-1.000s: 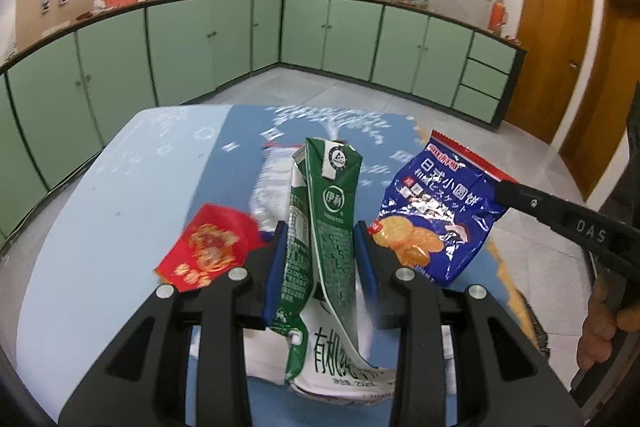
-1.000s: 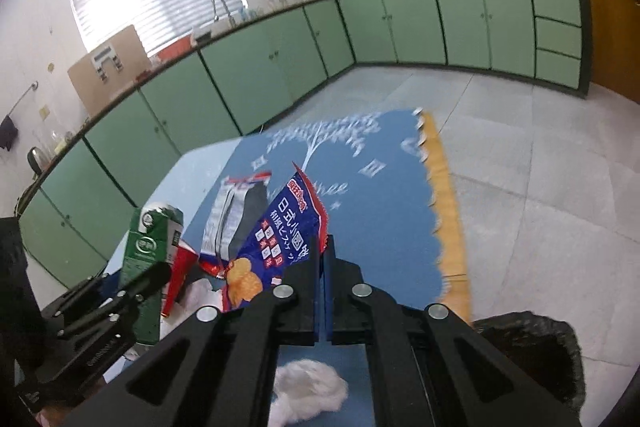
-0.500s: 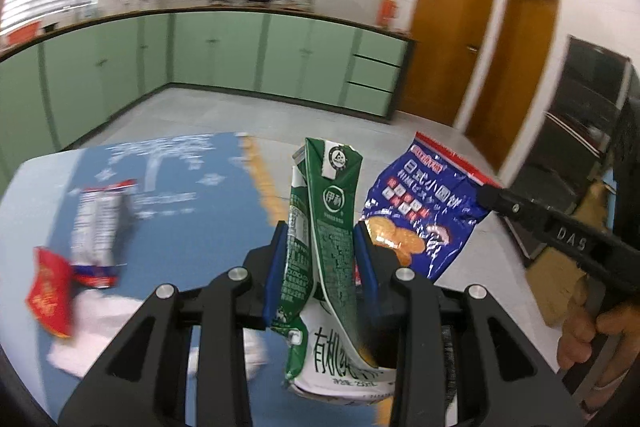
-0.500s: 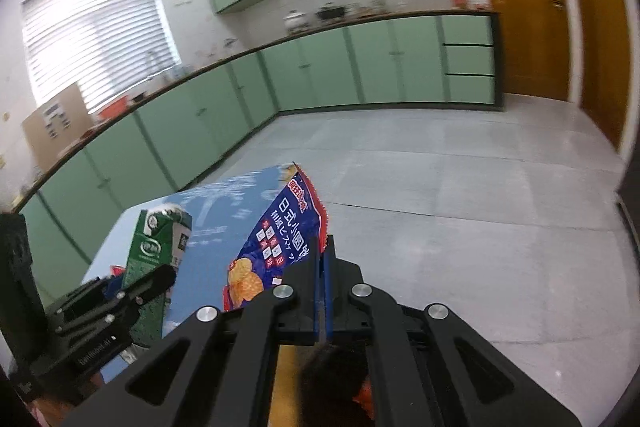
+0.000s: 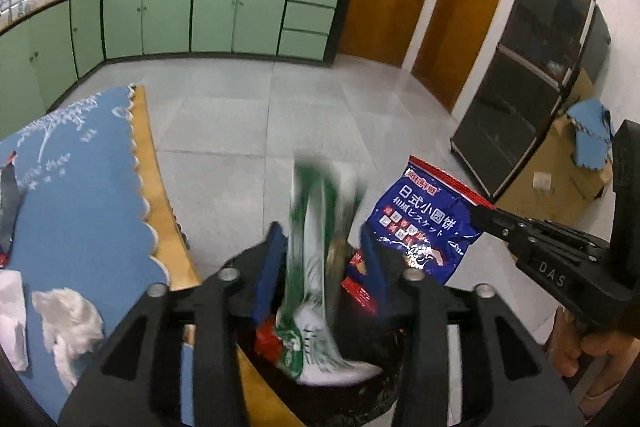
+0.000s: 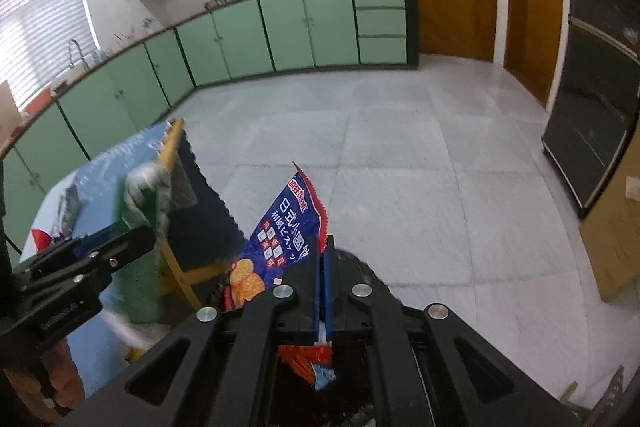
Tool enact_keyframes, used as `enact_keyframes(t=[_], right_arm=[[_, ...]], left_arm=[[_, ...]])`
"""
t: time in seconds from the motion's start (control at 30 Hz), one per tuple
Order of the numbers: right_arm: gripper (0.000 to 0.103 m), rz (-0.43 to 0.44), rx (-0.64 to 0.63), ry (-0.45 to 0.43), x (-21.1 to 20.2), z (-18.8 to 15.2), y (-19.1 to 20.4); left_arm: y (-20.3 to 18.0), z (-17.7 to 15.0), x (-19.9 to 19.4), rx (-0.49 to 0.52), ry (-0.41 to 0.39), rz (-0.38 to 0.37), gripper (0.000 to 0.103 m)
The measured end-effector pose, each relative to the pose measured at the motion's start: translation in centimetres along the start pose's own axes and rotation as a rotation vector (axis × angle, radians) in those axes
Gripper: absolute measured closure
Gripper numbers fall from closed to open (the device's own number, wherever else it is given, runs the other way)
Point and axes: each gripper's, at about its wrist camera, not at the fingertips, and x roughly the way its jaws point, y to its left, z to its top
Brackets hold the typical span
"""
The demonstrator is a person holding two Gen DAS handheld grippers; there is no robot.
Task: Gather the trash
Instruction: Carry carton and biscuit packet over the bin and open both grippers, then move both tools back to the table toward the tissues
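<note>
The left gripper point(image 5: 320, 251) stands open over the black bin point(image 5: 360, 403); the green carton point(image 5: 316, 267) hangs between its fingers, blurred, and looks to be dropping free into the bin, though whether either finger touches it I cannot tell. The right gripper point(image 6: 323, 263) is clamped on the edge of the blue packet point(image 6: 288, 227), which stands up above the bin mouth.

The carton is crushed and looks empty — light, creased card that likely gives under a squeeze, best taken across its flat middle. The packet is thin, glossy film: limp, nearly weightless, probably slippery, so a pinch at a sealed edge holds it best. On the blue table point(image 5: 72, 195) the white tissues point(image 5: 68, 319) remain — soft wads, likely to be pinched from above.
</note>
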Motion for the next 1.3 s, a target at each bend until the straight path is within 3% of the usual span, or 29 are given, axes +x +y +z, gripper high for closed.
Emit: enact_keyframes(t=[0.13, 0.33, 0.5, 0.67, 0.87, 1.1, 1.3], right_arm=[[0.101, 0.003, 0.027, 0.035, 1.4, -0.7, -0.4], [0.099, 0.012, 0.026, 0.080, 2.7, -1.3, -0.8], [0.084, 0.003, 0.031, 0.126, 3.6, -2.3, -1.1], [0.058, 0.041, 0.034, 0.130, 3.5, -2.3, 0.0], [0.041, 0.141, -0.024, 0.053, 2.4, -0.4, 5.4], [0.039, 0.304, -0.142, -0.018, 2.1, -0.4, 13.8], [0.039, 0.432, -0.219, 0.000, 3.4, -2.6, 20.9]], left_arm=[[0.1, -0.3, 0.1, 0.010, 0.002, 0.018, 0.047], [1.2, -0.1, -0.8, -0.020, -0.007, 0.050, 0.046], [2.1, 0.2, -1.9, -0.031, -0.027, 0.082, 0.045], [3.4, 0.2, -3.8, -0.046, -0.069, 0.129, 0.040], [7.0, -0.6, -7.5, -0.085, -0.129, 0.243, 0.038], [14.3, -3.9, -12.6, -0.191, -0.156, 0.470, 0.037], [19.2, -6.7, -15.2, -0.290, -0.127, 0.587, 0.037]])
